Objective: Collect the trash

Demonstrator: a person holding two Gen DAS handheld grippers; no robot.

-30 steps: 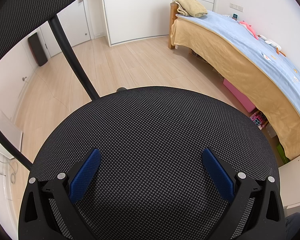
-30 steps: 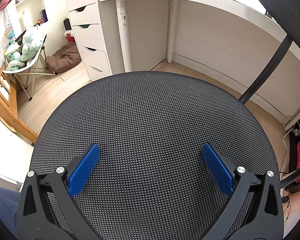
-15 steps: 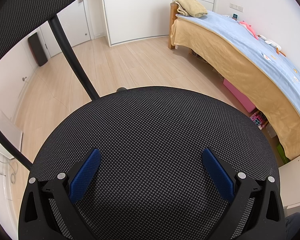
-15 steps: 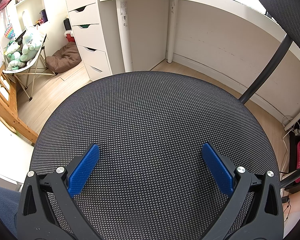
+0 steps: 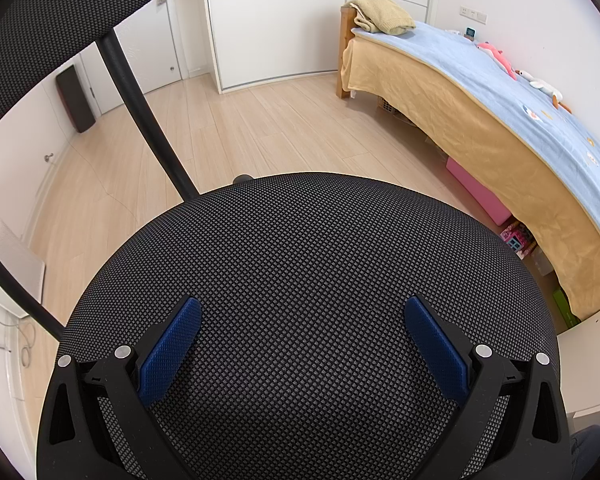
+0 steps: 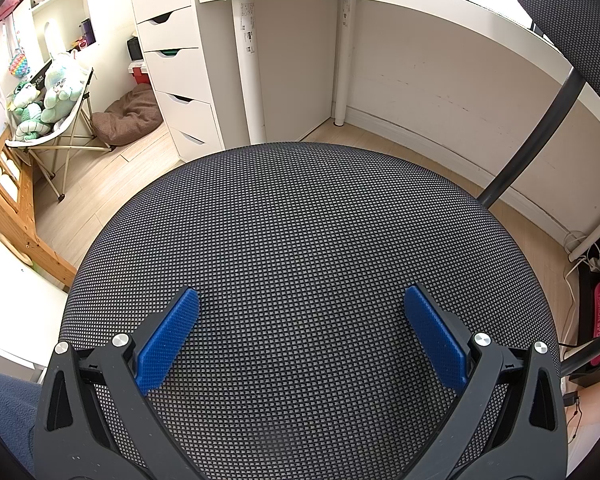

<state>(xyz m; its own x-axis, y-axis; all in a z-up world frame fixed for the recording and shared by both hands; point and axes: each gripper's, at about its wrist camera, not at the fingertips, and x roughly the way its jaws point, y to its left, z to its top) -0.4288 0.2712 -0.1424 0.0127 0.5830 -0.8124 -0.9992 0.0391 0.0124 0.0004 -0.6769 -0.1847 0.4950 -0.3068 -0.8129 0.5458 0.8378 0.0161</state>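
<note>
In a bedroom, a person is holding 2 black two-finger grippers with blue ribbed pads low over the round black mesh seat of an office chair (image 5: 312,264), each facing a different way. The left gripper (image 5: 302,320) is gaping wide with nothing between its jaws, and it is looking across bare pale wood flooring (image 5: 236,132) toward a wooden bed draped in a tan sheet and blue blanket (image 5: 480,120). The right gripper (image 6: 301,312) is likewise spread and empty, and it is pointing at a white desk with a drawer unit (image 6: 180,60).

No trash is showing in either view: the seat under both tools is lying bare, and the floor in sight is carrying no scrap. So neither hand is counting as nearer, and no long axis can be read. Judging from this, the next move is likely calling for a search beyond the chair, not a reach.
</note>
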